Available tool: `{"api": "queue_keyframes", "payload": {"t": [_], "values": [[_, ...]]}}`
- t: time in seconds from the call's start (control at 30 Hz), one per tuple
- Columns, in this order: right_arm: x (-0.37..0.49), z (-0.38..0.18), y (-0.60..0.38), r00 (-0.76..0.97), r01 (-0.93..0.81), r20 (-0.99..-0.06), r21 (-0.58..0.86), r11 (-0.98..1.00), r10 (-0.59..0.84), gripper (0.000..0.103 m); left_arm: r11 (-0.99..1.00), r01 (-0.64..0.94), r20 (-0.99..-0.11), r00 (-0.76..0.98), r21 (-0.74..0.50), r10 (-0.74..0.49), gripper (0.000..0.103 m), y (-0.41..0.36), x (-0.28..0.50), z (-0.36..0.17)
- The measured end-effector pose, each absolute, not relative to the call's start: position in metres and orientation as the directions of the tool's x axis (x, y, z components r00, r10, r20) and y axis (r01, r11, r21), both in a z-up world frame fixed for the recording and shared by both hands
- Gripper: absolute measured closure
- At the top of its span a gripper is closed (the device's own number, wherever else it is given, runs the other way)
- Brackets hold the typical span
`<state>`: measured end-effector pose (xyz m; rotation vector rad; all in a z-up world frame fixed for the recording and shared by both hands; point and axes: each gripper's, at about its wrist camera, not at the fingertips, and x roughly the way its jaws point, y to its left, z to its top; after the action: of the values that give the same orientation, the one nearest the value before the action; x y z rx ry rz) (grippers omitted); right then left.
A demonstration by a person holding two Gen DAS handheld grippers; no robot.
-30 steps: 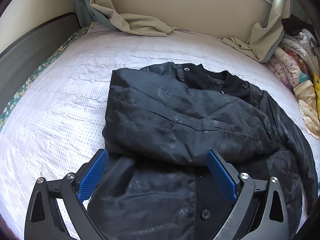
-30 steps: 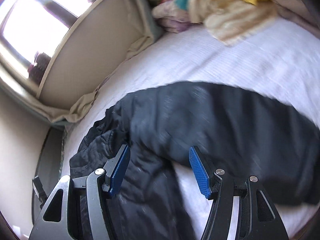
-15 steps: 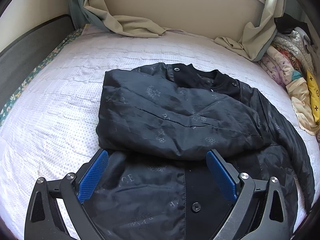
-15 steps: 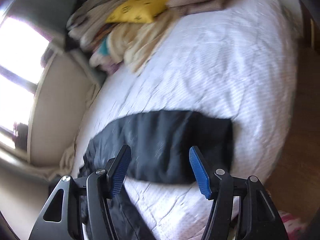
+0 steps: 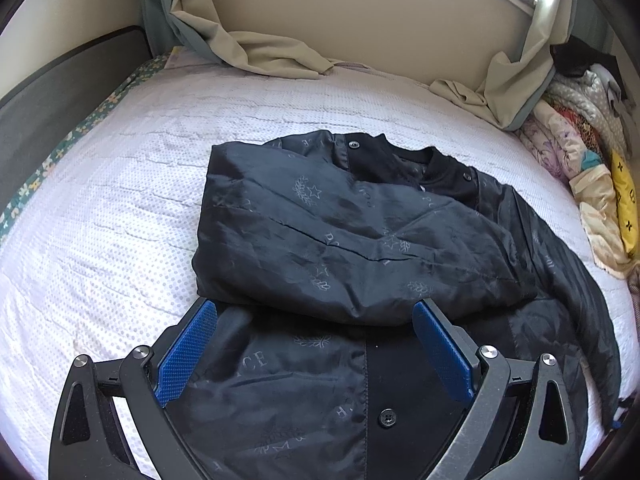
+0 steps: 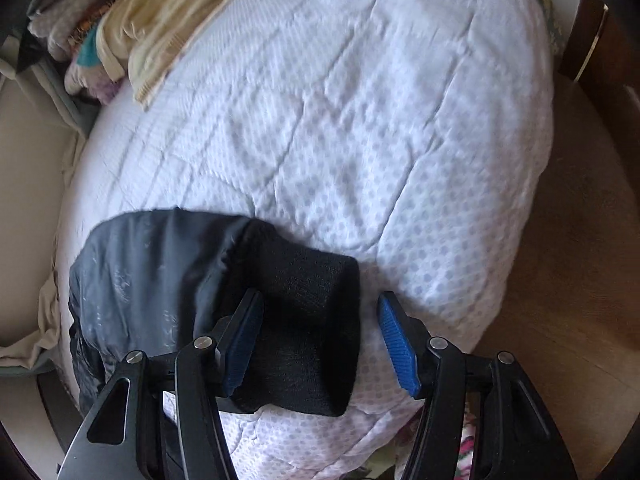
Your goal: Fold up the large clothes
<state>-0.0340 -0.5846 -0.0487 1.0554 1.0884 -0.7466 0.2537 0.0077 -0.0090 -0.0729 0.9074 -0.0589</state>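
Observation:
A black patterned jacket lies on the white dotted bed, one sleeve folded across its chest and the collar at the far side. My left gripper is open and empty, hovering over the jacket's lower front by the button placket. In the right wrist view the other sleeve lies stretched toward the bed's edge, ending in a black knit cuff. My right gripper is open, its jaws standing either side of the cuff without holding it.
A heap of folded blankets and a yellow cushion sits at the bed's right side. Beige curtains drape onto the far edge below the wall. A dark headboard is at left. Wooden floor lies beyond the bed's edge.
My right gripper has swung along the sleeve from the jacket body out to the cuff near the bed's edge. My left gripper has drawn back slightly from the jacket.

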Motion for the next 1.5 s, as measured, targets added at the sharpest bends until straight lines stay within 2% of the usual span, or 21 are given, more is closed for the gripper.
{"api": "queue_keyframes", "payload": {"t": [0.1,0.13,0.17,0.23,0.4,0.53,0.67,0.83,0.97,1.2,1.37,1.5], "values": [[-0.022,-0.049,-0.577,0.28,0.881,-0.958,0.235,0.411,-0.054,0.056,0.995,0.011,-0.783,0.616,-0.101,-0.087,0.003,0.012,0.254,-0.007],[-0.021,-0.048,-0.575,0.277,0.881,-0.958,0.224,0.418,-0.072,0.063,0.994,0.007,-0.782,0.618,-0.107,-0.089,0.003,0.014,0.255,-0.006],[-0.02,-0.045,-0.574,0.283,0.877,-0.954,0.219,0.427,-0.093,0.075,0.994,0.002,-0.781,0.619,-0.113,-0.09,0.003,0.015,0.255,-0.005],[-0.018,-0.041,-0.572,0.322,0.862,-0.941,0.248,0.442,-0.1,0.091,0.992,-0.006,-0.778,0.621,-0.125,-0.094,0.003,0.019,0.255,-0.003],[-0.018,-0.02,-0.566,0.42,0.825,-0.895,0.308,0.473,-0.15,0.094,0.987,-0.031,-0.769,0.631,-0.155,-0.101,0.003,0.028,0.255,0.002],[-0.021,0.021,-0.543,0.498,0.773,-0.833,0.301,0.558,-0.24,0.095,0.99,-0.039,-0.757,0.649,-0.135,-0.078,0.003,0.031,0.254,0.007],[-0.011,0.074,-0.507,0.612,0.675,-0.747,0.322,0.664,-0.259,0.095,0.991,-0.03,-0.746,0.661,-0.128,-0.076,0.003,0.03,0.252,0.012],[0.03,0.136,-0.444,0.75,0.491,-0.632,0.334,0.805,-0.195,0.095,0.992,-0.016,-0.741,0.666,-0.126,-0.084,0.003,0.031,0.25,0.015],[0.079,0.16,-0.385,0.811,0.31,-0.583,0.345,0.886,-0.056,0.095,0.989,-0.02,-0.739,0.668,-0.145,-0.094,0.003,0.036,0.25,0.018],[0.161,0.154,-0.288,0.776,0.051,-0.597,0.379,0.924,0.202,0.095,0.981,-0.026,-0.725,0.677,-0.193,-0.125,0.003,0.045,0.25,0.026],[0.214,0.12,-0.208,0.668,-0.123,-0.654,0.373,0.92,0.354,0.095,0.981,-0.046,-0.721,0.685,-0.188,-0.106,0.003,0.052,0.254,0.029],[0.247,0.072,-0.159,0.563,-0.165,-0.718,0.389,0.906,0.41,0.095,0.979,-0.068,-0.725,0.682,-0.191,-0.094,0.003,0.06,0.258,0.029]]}}
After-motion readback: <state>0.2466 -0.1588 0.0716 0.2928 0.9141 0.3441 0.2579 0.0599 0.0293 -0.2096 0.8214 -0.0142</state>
